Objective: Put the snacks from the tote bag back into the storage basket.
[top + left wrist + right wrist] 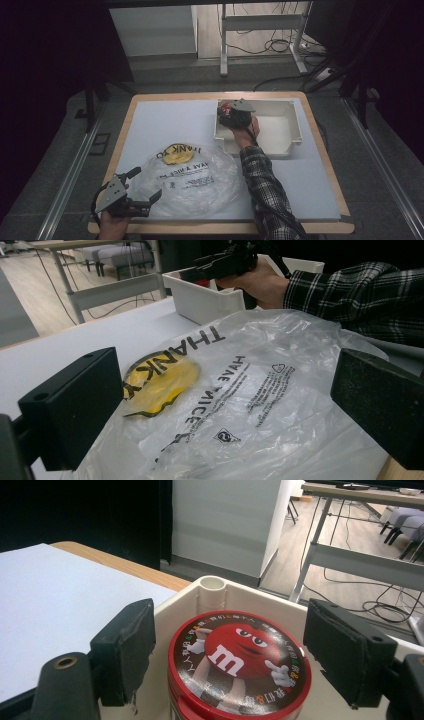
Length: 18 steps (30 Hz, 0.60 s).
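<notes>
A round candy can with a red cartoon lid (240,660) stands in the near-left corner of a white plastic tray (212,585). My right gripper (227,650) straddles the can, its pads a little off the can's sides, so it is open. In the high view this gripper (227,112) sits over the tray's (280,140) left end, with a bit of the red can (225,109) under it. A crumpled clear plastic bag (192,175) with black lettering and a yellow face lies flat at the front. My left gripper (148,182) is wide open at the bag's (240,395) left edge.
A white mat (160,125) covers the wooden table (225,227). A plaid sleeve (265,185) crosses the mat's right half beside the bag. Beyond the table are a desk frame (260,22) and floor cables. Bare mat lies at the far left.
</notes>
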### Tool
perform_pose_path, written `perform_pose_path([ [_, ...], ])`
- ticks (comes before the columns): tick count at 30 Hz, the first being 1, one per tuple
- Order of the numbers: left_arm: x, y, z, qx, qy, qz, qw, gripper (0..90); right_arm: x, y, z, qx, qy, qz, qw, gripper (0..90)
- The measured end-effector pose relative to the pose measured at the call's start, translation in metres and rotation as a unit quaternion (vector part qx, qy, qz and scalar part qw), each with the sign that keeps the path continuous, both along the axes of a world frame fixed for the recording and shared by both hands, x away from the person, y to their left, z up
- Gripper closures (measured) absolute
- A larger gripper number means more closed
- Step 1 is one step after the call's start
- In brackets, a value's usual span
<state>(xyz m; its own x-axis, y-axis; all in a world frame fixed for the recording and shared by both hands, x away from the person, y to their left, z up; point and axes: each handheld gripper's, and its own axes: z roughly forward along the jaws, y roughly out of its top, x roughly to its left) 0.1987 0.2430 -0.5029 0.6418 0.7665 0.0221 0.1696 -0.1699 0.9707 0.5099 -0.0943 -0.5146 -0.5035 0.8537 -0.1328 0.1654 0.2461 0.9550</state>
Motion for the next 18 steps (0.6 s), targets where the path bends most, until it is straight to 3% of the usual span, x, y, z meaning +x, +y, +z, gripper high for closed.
perform_pose_path([
  [18, 0.0, 0.0, 0.0, -0.002, 0.0, -0.001, 1.0, 0.4, -0.005, -0.007, 0.015, 0.012, -0.012, 0.003, 0.9999, 21.2],
])
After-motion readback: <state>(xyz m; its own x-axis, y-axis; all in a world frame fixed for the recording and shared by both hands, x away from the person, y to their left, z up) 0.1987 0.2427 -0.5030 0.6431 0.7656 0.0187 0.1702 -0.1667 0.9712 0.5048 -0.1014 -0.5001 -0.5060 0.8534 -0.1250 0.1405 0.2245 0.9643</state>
